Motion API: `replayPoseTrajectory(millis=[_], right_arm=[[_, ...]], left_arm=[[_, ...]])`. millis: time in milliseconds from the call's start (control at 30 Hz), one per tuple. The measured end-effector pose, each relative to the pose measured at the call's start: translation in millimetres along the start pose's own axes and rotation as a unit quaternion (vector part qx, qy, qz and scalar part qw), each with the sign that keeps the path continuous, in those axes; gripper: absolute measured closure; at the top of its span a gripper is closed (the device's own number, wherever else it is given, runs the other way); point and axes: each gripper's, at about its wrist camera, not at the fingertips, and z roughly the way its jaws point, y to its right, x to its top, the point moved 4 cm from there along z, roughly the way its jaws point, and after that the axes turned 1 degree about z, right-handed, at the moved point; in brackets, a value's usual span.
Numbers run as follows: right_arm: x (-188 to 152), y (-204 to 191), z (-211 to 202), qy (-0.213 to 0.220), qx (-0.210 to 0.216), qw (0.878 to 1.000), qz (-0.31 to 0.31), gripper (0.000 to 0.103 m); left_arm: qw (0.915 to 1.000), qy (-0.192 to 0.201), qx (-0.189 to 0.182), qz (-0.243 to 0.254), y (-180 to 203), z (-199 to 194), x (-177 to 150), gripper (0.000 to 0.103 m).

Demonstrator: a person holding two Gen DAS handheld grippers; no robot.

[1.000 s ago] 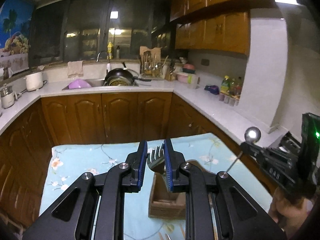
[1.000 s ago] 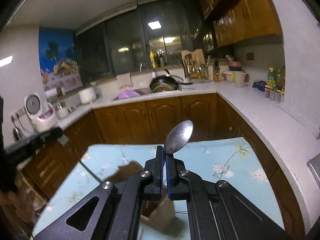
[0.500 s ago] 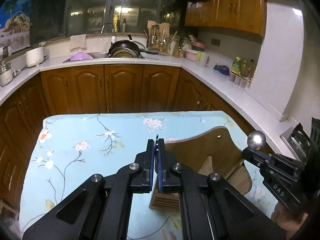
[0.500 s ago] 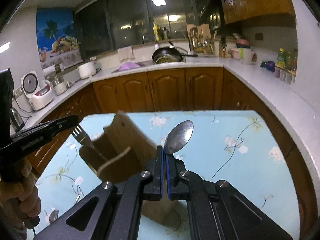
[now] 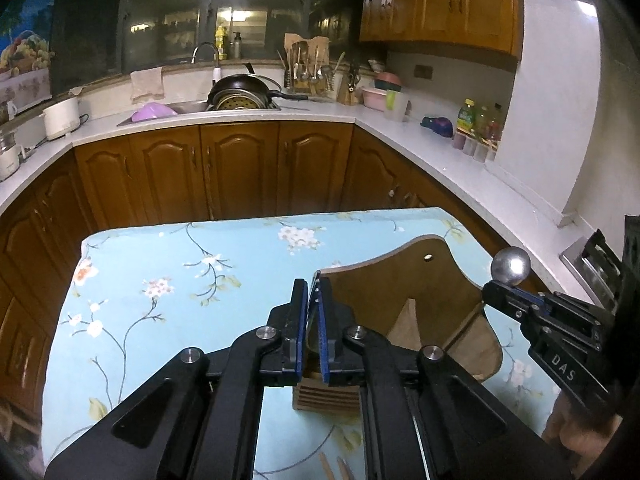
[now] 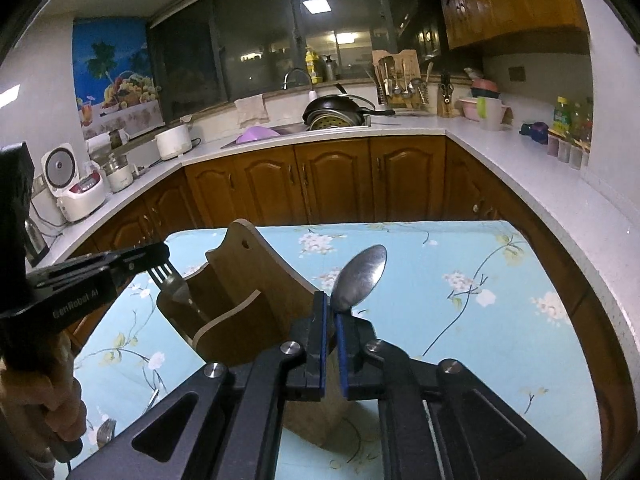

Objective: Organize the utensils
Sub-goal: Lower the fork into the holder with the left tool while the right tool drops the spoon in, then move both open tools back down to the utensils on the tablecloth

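Starting at my left, the left hand (image 6: 36,400) grips the handle of the left tongs (image 5: 314,286), and their jaws are pressed together on the tine end of a fork (image 6: 170,280). From the other camera I see the tines poking out just past the tips while the neck slants down and away from them into the wooden holder (image 6: 256,280), in the pocket on the side nearest these tongs. Looking along the left tongs themselves, the fork is only a thin metal edge between the blue pads. The holder stands directly beneath and ahead of them on the blue flowered cloth (image 5: 180,280). Its tall back board has a hole near the top. A lower curved front wall and an upright divider lie between the two tongs. Down near the left hand a metal utensil (image 6: 106,434) lies flat on the cloth, well behind the tips. Further right, the right tongs (image 6: 330,300) are clamped on a spoon (image 6: 360,278), bowl uppermost and rising beyond the tips. They sit just above the holder's near right side. The spoon's handle is hidden behind the jaws, so I cannot tell whether it reaches into a pocket.
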Motion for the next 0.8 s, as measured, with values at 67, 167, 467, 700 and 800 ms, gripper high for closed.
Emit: replayPoseTrajectory(millis=[67,167,467,700,800], right_arm=[[0.0,1.7,-0.8,-0.002,0.002,1.0,0.006,0.094],[-0.1,5.6,-4.3,-0.002,0.01,1.0,0.015,0.077],[-4.4,14.0,-43.4,0.025,0.031,0.998,0.053,0.032],[-26.9,15.2,-92.9,0.055,0.035,0.995,0.071,0.014],[-40.9,12.5,-109.6,0.056,0.036,0.995,0.076,0.014]], left_arm=[[1.0,0.001,0.005,0.002,0.4,-3.5,0.0,0.088],[0.9999,0.01,0.008,-0.003,-2.0,-12.1,0.5,0.059],[0.9982,0.029,0.033,-0.04,-27.7,-61.7,-17.9,0.02],[0.9962,0.015,0.035,-0.078,-49.4,-98.6,-64.8,0.016],[0.9947,0.005,0.036,-0.096,-56.1,-112.2,-91.4,0.016]])
